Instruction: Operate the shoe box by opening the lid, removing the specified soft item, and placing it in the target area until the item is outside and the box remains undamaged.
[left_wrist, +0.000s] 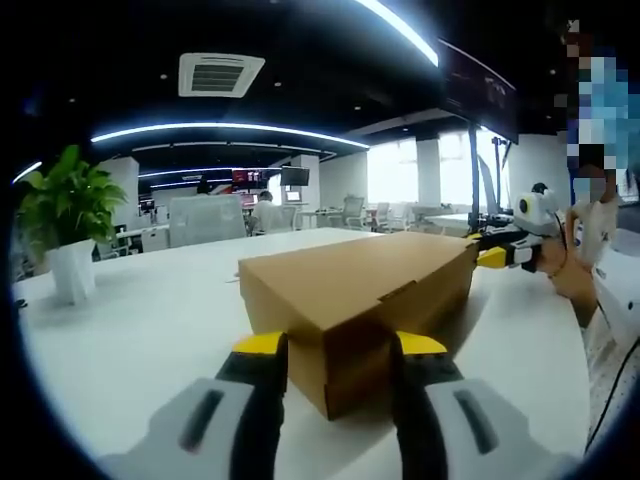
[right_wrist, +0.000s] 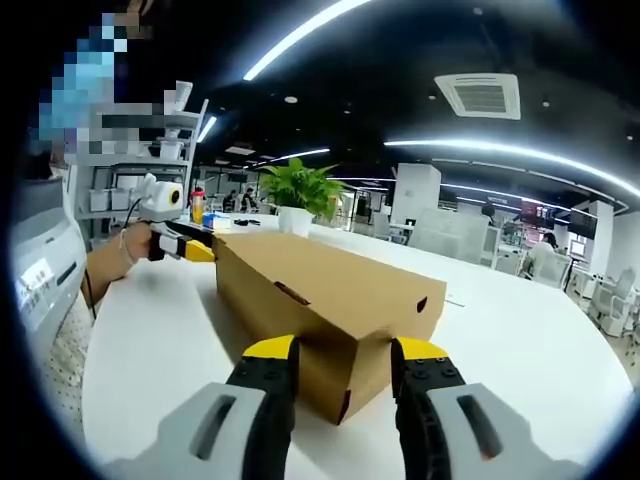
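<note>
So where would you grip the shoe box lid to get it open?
Take the shoe box lid by its front flap, along the long side where the tuck tab shows. The box lies flat and closed; the left gripper and right gripper straddle its ends.

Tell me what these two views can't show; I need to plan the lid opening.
- Contents of the shoe box: hidden by its closed lid, both views.
- Box's near end, each view: partly covered by that view's own jaws.
- Left gripper, right gripper view: too small to judge its jaws.
</note>
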